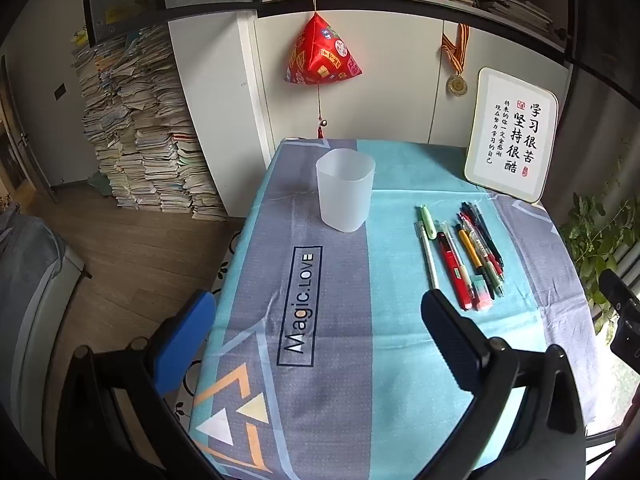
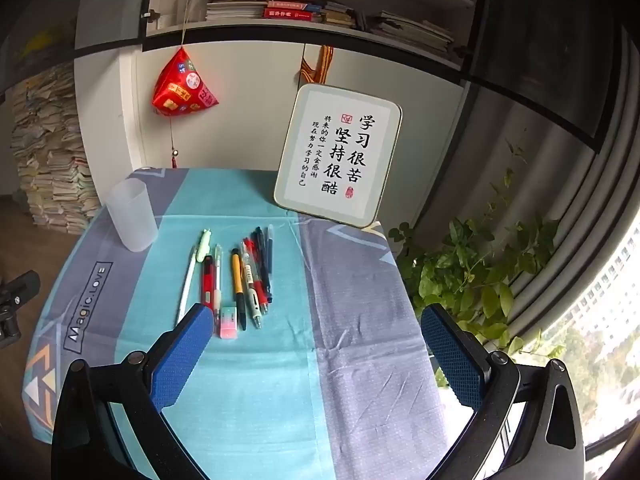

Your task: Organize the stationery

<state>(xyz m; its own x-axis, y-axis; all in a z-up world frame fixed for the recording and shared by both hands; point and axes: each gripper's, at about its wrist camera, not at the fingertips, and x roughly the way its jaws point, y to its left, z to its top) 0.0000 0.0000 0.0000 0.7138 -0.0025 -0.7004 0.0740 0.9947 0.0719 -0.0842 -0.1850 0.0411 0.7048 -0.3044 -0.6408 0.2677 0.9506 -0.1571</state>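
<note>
Stationery: bunch of pens (image 2: 240, 276) plus a small pink eraser (image 2: 229, 322), lying loose side by side on the teal stripe of the cloth-covered surface (image 2: 360, 300)
Cup: frosted plastic cup (image 1: 345, 194) standing upright and looking empty, off to the left of the pens and well apart from them — my guess is that's where everything goes
Left claw: left claw (image 1: 320, 312) spread wide, nothing in it, hovering over the near part of the surface and angled down
Right claw: right claw (image 2: 316, 332) also wide open and empty, its left pad just at the near ends of the pens
Progress: nothing sorted yet as far as I can tell
What could go wrong: pens are packed tight, some overlapping, so a grab could pinch two at once or roll the neighbours away
Also risky: the cup looks light — bumping it with a pen tip could tip it over
Eraser: low and small, could slip out from between wide pads
Around: framed calligraphy sign (image 2: 340, 156) leaning at the back right, red hanging ornament (image 1: 322, 52) on the wall, potted plant (image 2: 472, 272) by the window
In the way: nothing between pens and cup, path looks free
</note>
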